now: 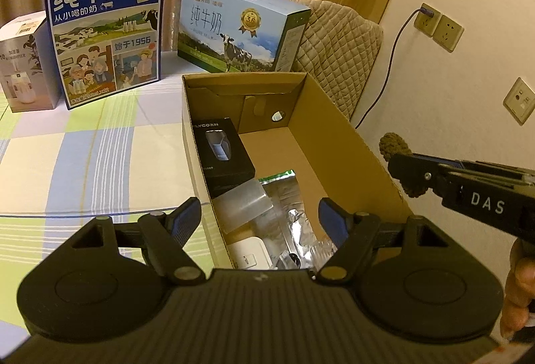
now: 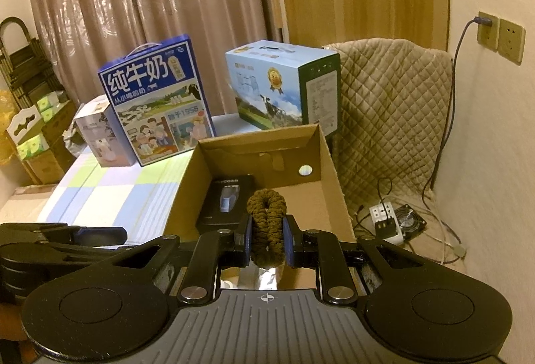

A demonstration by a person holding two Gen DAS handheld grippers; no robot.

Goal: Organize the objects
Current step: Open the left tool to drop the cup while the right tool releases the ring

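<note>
1. The right tongs (image 2: 267,242) were clamped on a brown, fuzzy fabric loop, a scrunchie-like band (image 2: 266,223), pinched flat between the two blue pads so that its long axis ran forward along the fingers, with the rounded end sticking out past the tips.
2. Seen from the left wrist, the same brown loop (image 1: 399,156) hung at the end of the right tongs (image 1: 406,171), at the right wall of the open brown cardboard box (image 1: 337,136); whether it was inside the rim or just outside it, I could not tell from that view.
3. From the right wrist view the loop appeared over the box (image 2: 329,170), whose empty floor lay ahead and below it; that was the relation the coming move seemed to turn on, a short drop forward and down.
4. The left tongs (image 1: 260,217) stood open and empty above the near end of the box, over the clutter inside.
5. Inside the box a black rectangular shaver carton (image 1: 222,153) lay against the left wall, with a clear plastic cup (image 1: 245,200), crinkled silver foil packaging (image 1: 294,217) and a small white box (image 1: 249,252) nearer the camera.
6. The right half of the box floor looked bare, so I judged it the likeliest place for the loop.
7. The box rested on a bed with a checked green, blue and cream sheet (image 1: 83,143).
8. Being soft and springy, the loop would probably bounce back to a ring on release.
</note>
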